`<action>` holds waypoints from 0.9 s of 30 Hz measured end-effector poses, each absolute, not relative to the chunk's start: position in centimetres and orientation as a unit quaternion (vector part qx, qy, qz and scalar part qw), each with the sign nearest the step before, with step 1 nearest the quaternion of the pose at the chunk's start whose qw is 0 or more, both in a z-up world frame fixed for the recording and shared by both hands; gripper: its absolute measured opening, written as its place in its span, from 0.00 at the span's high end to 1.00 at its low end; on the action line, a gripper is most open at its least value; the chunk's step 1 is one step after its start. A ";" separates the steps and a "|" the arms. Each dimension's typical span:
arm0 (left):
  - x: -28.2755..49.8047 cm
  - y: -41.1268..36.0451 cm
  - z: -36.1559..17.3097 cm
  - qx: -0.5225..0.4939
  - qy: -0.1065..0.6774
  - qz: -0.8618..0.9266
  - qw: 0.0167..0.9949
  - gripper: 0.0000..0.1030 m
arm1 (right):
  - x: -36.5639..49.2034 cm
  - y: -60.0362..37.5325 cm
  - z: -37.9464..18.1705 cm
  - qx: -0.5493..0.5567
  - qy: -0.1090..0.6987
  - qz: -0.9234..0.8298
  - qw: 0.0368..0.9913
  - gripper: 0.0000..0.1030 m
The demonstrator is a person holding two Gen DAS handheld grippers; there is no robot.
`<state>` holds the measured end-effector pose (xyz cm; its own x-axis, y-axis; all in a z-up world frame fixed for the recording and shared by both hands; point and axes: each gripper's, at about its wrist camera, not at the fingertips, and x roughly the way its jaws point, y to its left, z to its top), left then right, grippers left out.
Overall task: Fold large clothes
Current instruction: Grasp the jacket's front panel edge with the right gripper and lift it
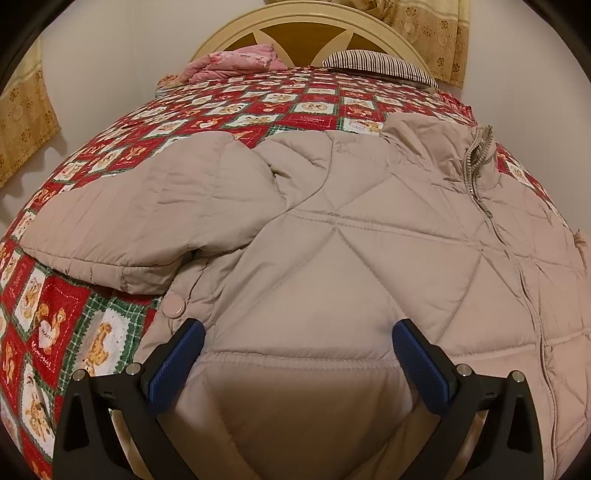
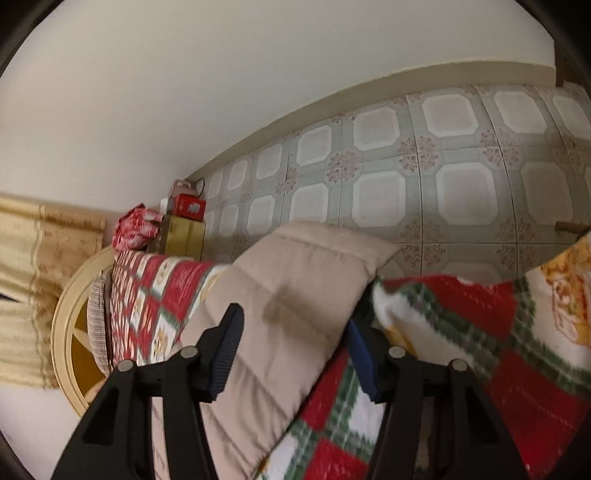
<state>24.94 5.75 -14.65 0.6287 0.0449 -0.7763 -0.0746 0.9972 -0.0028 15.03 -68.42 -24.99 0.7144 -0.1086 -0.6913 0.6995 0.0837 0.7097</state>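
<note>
Beige quilted puffer jacket (image 1: 332,229) lies spread front-up on the bed, over a red, white and green patchwork quilt (image 1: 236,107). Zipper (image 1: 480,173) runs down the right side of the left wrist view; one sleeve (image 1: 140,214) lies out to the left, cuff near a round snap button (image 1: 174,306). Left gripper (image 1: 298,365) sits low over the jacket's lower front panel, jaws wide apart, blue pads (image 1: 173,369) clear of the fabric on both sides, nothing gripped.

Right wrist view is rolled sideways and motion-blurred. Right gripper (image 2: 295,354) is about half open with a jacket sleeve (image 2: 295,280) running between the fingers; the far pad looks tucked in where the sleeve meets the quilt (image 2: 461,332), but pad contact can't be confirmed through the blur, probably not clamped.

Background: pink bundle (image 1: 236,61) and striped pillow (image 1: 380,64) at the cream headboard (image 1: 295,22), patterned curtain (image 1: 432,33), tiled floor (image 2: 406,166), a red box (image 2: 190,208) by the wall.
</note>
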 end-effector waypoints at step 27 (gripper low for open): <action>24.8 6.6 -14.6 -0.045 0.422 0.019 0.905 0.01 | 20.0 -45.3 -2.2 0.332 0.216 -0.013 0.918 0.91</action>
